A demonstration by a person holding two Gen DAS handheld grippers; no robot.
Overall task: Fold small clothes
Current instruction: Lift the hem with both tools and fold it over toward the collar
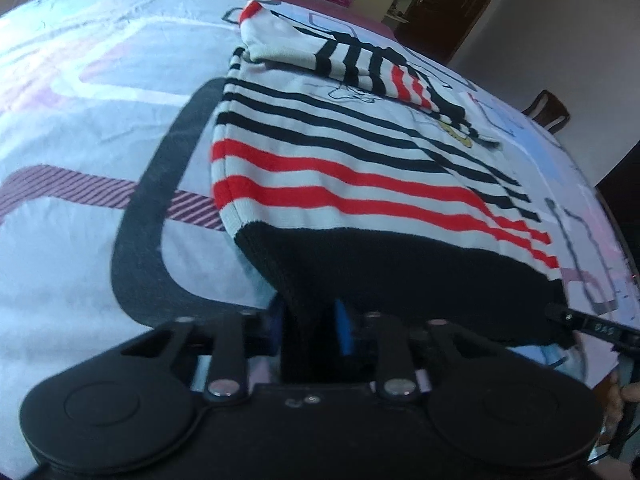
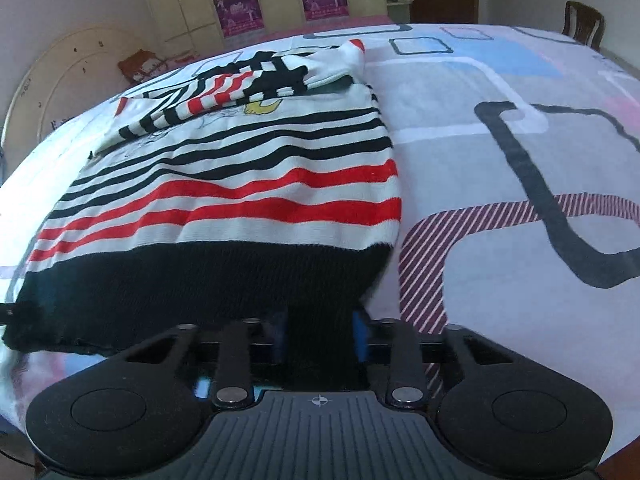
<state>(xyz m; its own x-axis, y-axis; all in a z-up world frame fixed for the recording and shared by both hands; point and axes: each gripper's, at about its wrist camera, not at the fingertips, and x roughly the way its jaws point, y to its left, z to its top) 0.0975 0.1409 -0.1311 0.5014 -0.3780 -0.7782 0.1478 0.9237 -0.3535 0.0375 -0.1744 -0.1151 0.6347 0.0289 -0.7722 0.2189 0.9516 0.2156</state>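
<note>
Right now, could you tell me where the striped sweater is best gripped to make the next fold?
Grip the striped sweater by its black hem band, one corner each, from the near edge. The left gripper and right gripper already pinch it there. The hem is straight and thick, and the sleeves lie folded across the far end.

From where I stand, no lettering can be made out. The magenta posters (image 2: 239, 10) on the cupboard doors carry pale figures and marks too blurred to read. A small crosshair sign (image 2: 322, 401) sits on the right gripper's ribbed body; it bears no text.
</note>
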